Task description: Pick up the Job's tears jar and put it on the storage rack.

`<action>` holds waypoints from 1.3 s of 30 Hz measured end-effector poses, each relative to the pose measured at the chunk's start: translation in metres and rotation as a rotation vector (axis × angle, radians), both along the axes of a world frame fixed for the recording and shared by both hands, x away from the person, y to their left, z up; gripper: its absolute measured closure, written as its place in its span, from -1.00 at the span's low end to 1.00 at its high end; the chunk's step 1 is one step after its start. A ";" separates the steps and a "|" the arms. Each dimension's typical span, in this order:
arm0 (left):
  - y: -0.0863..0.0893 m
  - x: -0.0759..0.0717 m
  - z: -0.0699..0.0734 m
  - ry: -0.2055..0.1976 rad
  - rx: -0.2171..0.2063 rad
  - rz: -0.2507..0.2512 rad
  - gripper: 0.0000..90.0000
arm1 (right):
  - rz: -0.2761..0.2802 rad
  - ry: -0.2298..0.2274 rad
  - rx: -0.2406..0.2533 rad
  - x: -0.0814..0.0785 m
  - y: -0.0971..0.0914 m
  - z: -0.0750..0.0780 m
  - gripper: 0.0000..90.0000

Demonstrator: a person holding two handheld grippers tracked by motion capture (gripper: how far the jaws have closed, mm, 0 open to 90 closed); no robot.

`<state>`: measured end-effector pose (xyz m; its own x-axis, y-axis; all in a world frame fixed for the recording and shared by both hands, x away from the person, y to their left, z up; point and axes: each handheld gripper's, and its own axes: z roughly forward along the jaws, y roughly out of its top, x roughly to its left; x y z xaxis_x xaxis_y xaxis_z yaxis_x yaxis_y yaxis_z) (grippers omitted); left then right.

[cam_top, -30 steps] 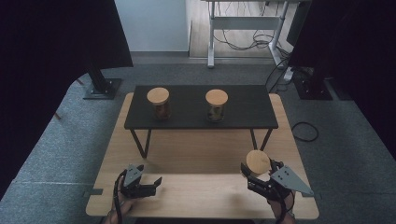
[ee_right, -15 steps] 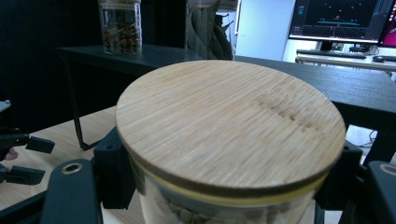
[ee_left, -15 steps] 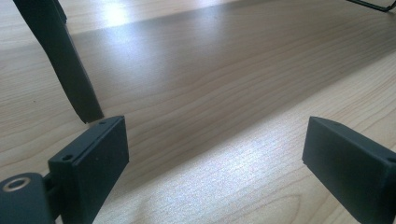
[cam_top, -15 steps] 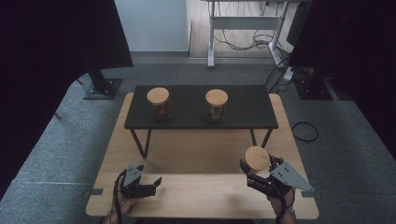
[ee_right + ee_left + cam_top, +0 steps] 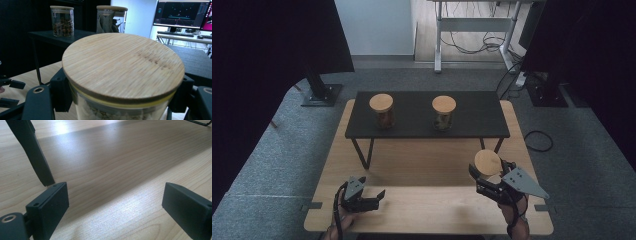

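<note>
My right gripper [image 5: 486,174] is shut on a glass jar with a round wooden lid [image 5: 487,162] near the wooden table's right front. In the right gripper view that lid [image 5: 122,65] sits between both jaws, with pale contents below it. Two more lidded jars stand on the black shelf: one at the left [image 5: 382,110] with brown contents and one at the right [image 5: 444,112] with leaves; the same two jars [image 5: 62,20] [image 5: 111,19] stand far off in the right gripper view. My left gripper [image 5: 379,196] rests open low over the table's left front, nothing between its jaws.
The black shelf [image 5: 472,115] stands on thin legs over the back half of the wooden table [image 5: 422,160]; one leg [image 5: 32,152] is close to the left gripper. Grey carpet surrounds the table. A desk with a monitor [image 5: 181,13] stands behind.
The right gripper with its jar has shifted slightly left and toward the shelf. The left gripper has stayed put.
</note>
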<state>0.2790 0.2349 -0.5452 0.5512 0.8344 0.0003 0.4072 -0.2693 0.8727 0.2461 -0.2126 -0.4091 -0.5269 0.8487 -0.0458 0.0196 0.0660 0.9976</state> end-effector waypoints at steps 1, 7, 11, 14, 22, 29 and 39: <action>0.000 0.000 0.000 0.000 0.000 0.000 -0.86 | 0.000 -0.001 -0.001 0.001 0.000 0.001 -0.45; 0.000 0.000 0.000 0.000 -0.002 0.002 -0.86 | 0.002 -0.007 -0.001 0.003 0.002 0.005 -0.45; 0.000 0.000 0.000 0.000 -0.001 0.002 -0.86 | 0.001 -0.014 -0.001 0.006 0.002 0.008 -0.45; 0.000 0.000 0.000 0.000 -0.003 0.003 -0.86 | 0.004 -0.017 -0.003 0.008 0.002 0.011 -0.45; 0.001 0.000 0.001 -0.003 -0.005 0.005 -0.86 | 0.006 -0.025 -0.009 0.015 0.007 0.016 -0.45; 0.001 0.000 0.001 -0.003 -0.004 0.006 -0.86 | 0.007 -0.029 -0.009 0.020 0.008 0.021 -0.45; 0.002 0.000 0.001 -0.003 -0.004 0.007 -0.86 | 0.006 -0.038 -0.012 0.025 0.009 0.030 -0.45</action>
